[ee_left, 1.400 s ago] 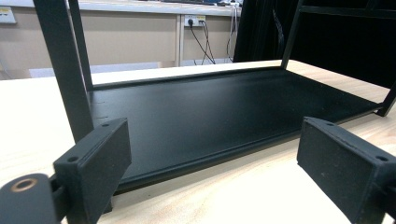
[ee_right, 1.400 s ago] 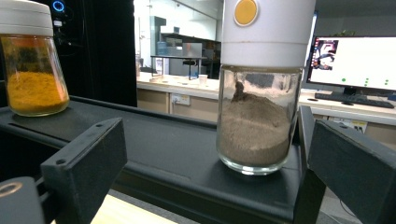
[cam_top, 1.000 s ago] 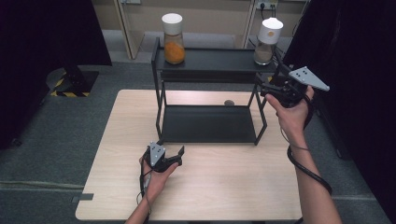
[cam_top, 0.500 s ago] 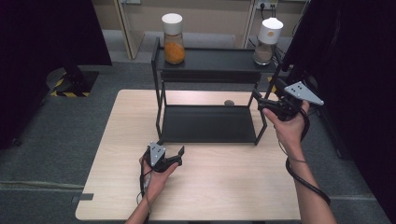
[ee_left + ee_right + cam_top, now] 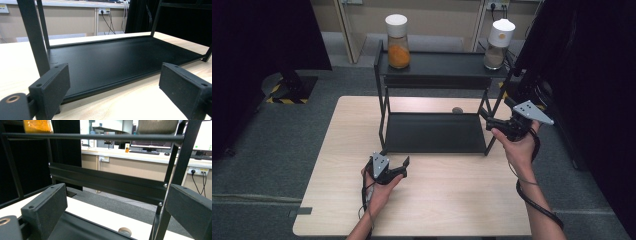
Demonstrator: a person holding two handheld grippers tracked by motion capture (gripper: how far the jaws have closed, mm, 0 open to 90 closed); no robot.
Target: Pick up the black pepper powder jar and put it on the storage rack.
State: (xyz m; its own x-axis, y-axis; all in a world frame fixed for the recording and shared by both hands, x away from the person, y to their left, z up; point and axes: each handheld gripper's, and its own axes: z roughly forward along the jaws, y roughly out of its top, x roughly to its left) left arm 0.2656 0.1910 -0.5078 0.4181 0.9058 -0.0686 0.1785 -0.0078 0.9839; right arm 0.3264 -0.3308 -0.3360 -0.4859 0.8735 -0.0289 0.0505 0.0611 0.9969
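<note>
The right gripper [image 5: 492, 119] hangs in the air at the right end of the black rack [image 5: 434, 132], at about 3 o'clock on the table [image 5: 337, 150], with its jaws spread wide and nothing between them. The thing nearest it is the jar with the white lid [image 5: 498, 44], which stands upright at the right end of the rack's top shelf, toward 1 o'clock from the gripper and well above it; in the right gripper view its brownish body [image 5: 157, 126] shows just over the shelf's front rail. A second jar holding orange contents [image 5: 397, 41] stands at the left end of the same shelf, at about 11 o'clock from the table's middle, well apart from the first. The white-lidded jar looks like a clear, stiff container, glass or hard plastic I cannot tell, partly filled, so probably of moderate weight and top-steady only while upright. Its smooth round wall is likely slippery under flat pads, so the safest hold seems to be across the body just under the lid, jaws square to it, rather than on the domed lid itself, which may come loose or let the pads slide off. The rail and the right upright post leave little room for the approach. The left gripper [image 5: 398, 166] rests low at about 6 o'clock near the table's front, also wide open and empty, facing the bare lower shelf [image 5: 120, 60]. A small round object [image 5: 457, 110] lies on the table behind the rack.
</note>
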